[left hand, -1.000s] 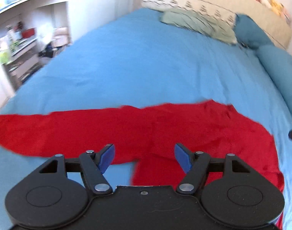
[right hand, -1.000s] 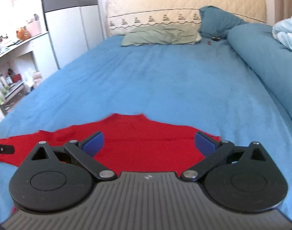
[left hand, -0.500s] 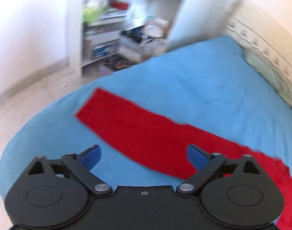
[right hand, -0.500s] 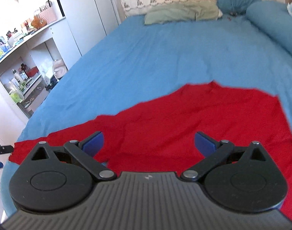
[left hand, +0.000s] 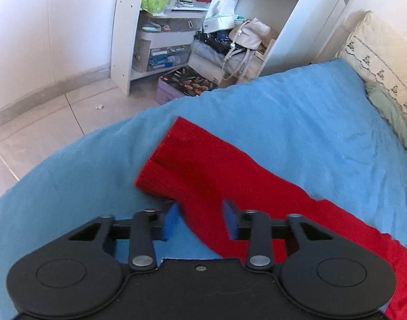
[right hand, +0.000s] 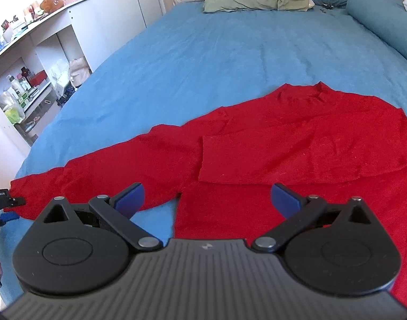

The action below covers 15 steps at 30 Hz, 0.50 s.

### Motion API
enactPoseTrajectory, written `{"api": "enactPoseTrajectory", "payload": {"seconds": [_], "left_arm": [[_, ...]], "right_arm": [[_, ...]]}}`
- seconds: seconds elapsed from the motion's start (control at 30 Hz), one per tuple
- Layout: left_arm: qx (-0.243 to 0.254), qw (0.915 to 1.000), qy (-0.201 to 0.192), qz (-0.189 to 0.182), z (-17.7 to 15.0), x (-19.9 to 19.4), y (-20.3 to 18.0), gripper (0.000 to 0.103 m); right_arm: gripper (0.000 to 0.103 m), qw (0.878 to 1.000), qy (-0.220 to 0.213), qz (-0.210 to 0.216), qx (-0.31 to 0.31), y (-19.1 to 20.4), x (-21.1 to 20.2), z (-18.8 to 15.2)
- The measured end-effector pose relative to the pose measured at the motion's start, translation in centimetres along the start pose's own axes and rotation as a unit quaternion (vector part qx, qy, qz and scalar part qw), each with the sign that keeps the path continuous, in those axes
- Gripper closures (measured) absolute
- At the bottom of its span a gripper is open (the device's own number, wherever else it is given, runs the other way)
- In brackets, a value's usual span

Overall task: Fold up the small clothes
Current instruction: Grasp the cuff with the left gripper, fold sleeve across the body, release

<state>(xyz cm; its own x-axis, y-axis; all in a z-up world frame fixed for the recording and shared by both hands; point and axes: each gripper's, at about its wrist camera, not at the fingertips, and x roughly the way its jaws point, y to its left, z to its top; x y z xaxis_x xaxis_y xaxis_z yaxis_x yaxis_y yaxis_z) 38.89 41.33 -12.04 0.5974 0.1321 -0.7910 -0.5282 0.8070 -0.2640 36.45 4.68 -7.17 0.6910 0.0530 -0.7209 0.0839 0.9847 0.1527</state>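
A red long-sleeved top (right hand: 296, 138) lies spread on the blue bed sheet (right hand: 216, 53). One sleeve is folded across its body; the other sleeve (left hand: 198, 165) stretches out to the bed's left edge. My left gripper (left hand: 200, 221) hangs just behind that sleeve's cuff end. Its jaws are closing with the sleeve's edge between the blue pads (left hand: 170, 221), which still stand apart from the cloth. In the right wrist view the left gripper (right hand: 6, 202) shows at the cuff. My right gripper (right hand: 207, 200) is open above the top's lower body, holding nothing.
Beyond the bed's left edge is tiled floor (left hand: 56, 122) with white shelves (left hand: 160, 32), a beige bag (left hand: 246, 40) and a lilac box (left hand: 184, 85). A green pillow (right hand: 256, 1) and a blue bolster (right hand: 382, 18) lie at the head of the bed.
My left gripper has swung left along the sleeve to its cuff end, dropped lower, and its jaws have narrowed around the sleeve. The right gripper has shifted left over the top, still open.
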Motion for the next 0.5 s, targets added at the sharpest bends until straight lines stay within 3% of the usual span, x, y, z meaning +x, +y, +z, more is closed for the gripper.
{"api": "enactPoseTrajectory", "payload": {"seconds": [0.03, 0.07, 0.33, 0.5], "left_arm": [[0.002, 1.0, -0.001, 0.01, 0.1, 0.2, 0.0, 0.092], [0.001, 0.9999, -0.002, 0.014, 0.1, 0.5, 0.1, 0.094], [0.036, 0.9986, -0.03, 0.023, 0.7, -1.1, -2.0, 0.097], [0.098, 0.9922, -0.077, 0.005, 1.3, -4.8, -7.1, 0.098]], "right_arm": [[0.0, 1.0, -0.002, -0.001, 0.001, 0.0, 0.1, 0.0], [0.0, 1.0, -0.002, -0.002, 0.002, -0.3, 0.1, 0.1], [0.0, 1.0, -0.018, -0.006, 0.02, -2.0, 0.0, 0.5], [0.0, 0.999, -0.034, -0.004, 0.038, -4.4, -1.5, 1.7]]}}
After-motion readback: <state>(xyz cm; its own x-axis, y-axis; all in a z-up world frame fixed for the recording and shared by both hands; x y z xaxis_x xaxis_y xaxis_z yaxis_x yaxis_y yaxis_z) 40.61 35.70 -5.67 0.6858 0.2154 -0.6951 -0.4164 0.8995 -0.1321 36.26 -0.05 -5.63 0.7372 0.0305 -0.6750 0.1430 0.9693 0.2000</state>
